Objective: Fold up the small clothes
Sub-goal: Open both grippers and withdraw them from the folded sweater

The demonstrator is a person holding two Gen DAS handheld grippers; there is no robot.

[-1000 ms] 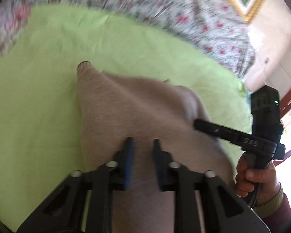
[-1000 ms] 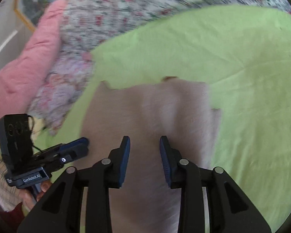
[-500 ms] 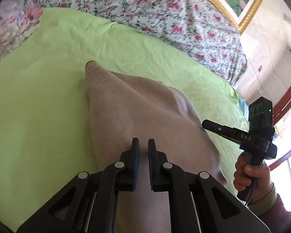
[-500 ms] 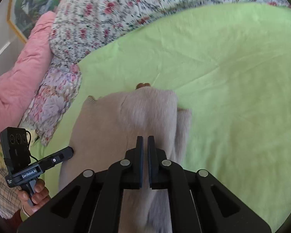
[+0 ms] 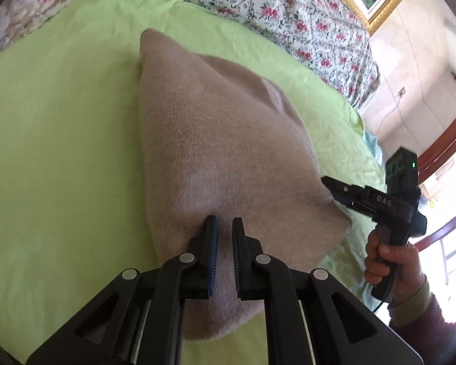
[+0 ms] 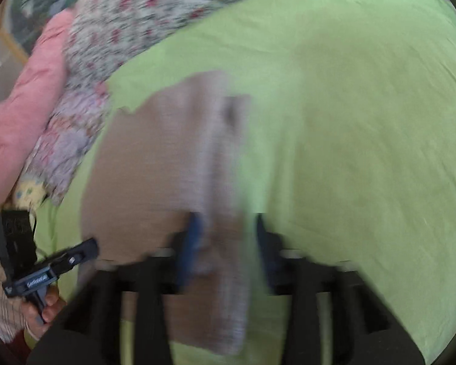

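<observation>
Green sheet covers the bed; the beige knit garment lies mid-frame on it. Left tool stays clenched on its near edge, as before. Right tool, clamped a moment ago, is opening, fabric loose between its jaws: that fold looks laid.

The right claw, shut half a second ago, is opening over the sweater.

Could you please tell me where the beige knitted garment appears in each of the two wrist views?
Left wrist view: the beige knitted garment fills the centre, running from upper left to the bottom.
Right wrist view: it lies left of centre, blurred.
Shared landmark: the lime-green sheet under it, also at.
</observation>
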